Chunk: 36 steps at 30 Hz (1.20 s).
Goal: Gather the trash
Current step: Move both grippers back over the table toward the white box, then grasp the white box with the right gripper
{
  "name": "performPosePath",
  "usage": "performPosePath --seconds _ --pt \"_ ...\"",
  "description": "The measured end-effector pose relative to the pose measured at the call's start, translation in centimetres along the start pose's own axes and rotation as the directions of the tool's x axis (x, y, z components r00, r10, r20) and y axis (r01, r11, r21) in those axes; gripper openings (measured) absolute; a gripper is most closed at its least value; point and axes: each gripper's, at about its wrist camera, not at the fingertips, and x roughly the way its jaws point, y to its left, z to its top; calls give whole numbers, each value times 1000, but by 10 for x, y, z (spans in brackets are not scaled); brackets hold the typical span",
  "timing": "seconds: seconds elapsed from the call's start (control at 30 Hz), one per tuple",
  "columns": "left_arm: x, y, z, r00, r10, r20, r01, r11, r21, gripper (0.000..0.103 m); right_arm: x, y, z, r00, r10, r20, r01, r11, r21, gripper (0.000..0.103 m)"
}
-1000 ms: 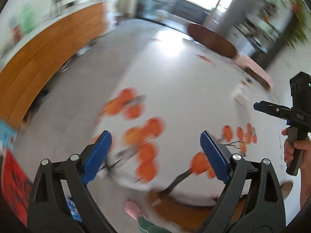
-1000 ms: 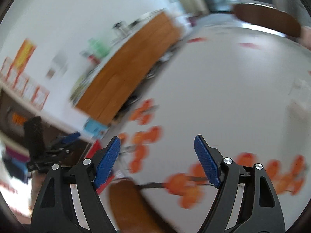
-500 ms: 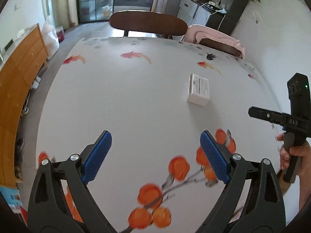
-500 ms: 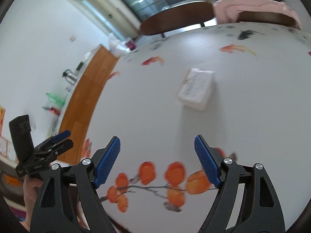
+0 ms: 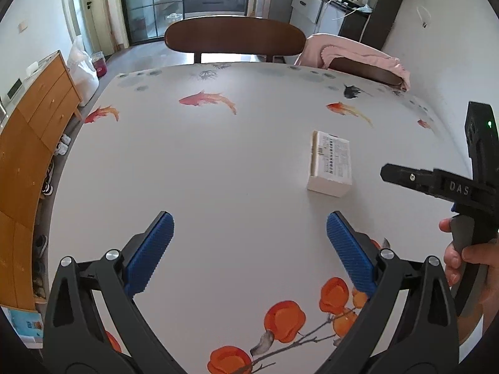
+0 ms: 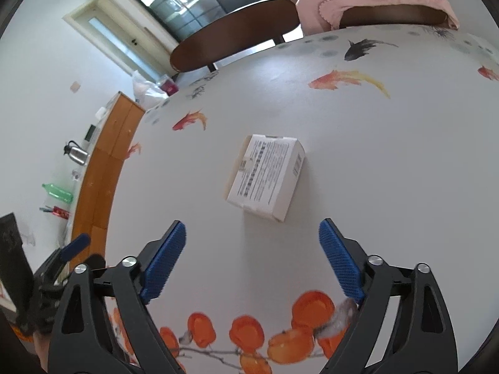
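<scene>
A small white printed box [image 5: 331,162] [image 6: 267,176] lies flat on the white table [image 5: 218,162] [image 6: 389,162], which is printed with fish and orange fruit. My left gripper [image 5: 249,222] hovers over bare table, left of and nearer than the box; its jaws are opening with nothing between them. My right gripper [image 6: 252,232] hangs just short of the box, which sits ahead between the lines of its blue fingers; its jaws are opening too, empty. A hand [image 5: 467,265] holds the right gripper [image 5: 436,184] at the right edge of the left wrist view.
Two dark wooden chairs [image 5: 234,39] stand at the table's far side, one draped with a pink cloth [image 5: 355,51]. A wooden sideboard [image 5: 34,115] runs along the left wall with shoes beneath. A white bag [image 5: 82,71] sits on the floor by it.
Both views have swung from the fruit-printed near end of the table to its middle, bringing the box into sight. Both grippers have spread a little wider and come nearer the box.
</scene>
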Motion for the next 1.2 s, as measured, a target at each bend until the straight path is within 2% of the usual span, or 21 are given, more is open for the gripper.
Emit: performPosePath --seconds 0.37,0.5,0.7,0.9,1.2 --pt "26 18 -1 999 30 -45 -31 999 -29 96 37 14 16 998 -54 -36 55 998 33 89" --pt "37 33 -6 998 -13 -63 7 996 -87 96 47 17 17 995 -82 -49 84 996 41 89" --pt "56 51 -14 995 3 -97 -17 989 -149 96 63 22 19 993 -102 -67 105 994 43 89" --pt "71 60 -13 993 24 -118 -44 984 -173 96 85 16 22 988 -123 -91 134 982 129 90" --pt "79 62 -21 990 20 -137 -44 984 -175 96 106 16 31 974 -198 -114 212 968 137 89"
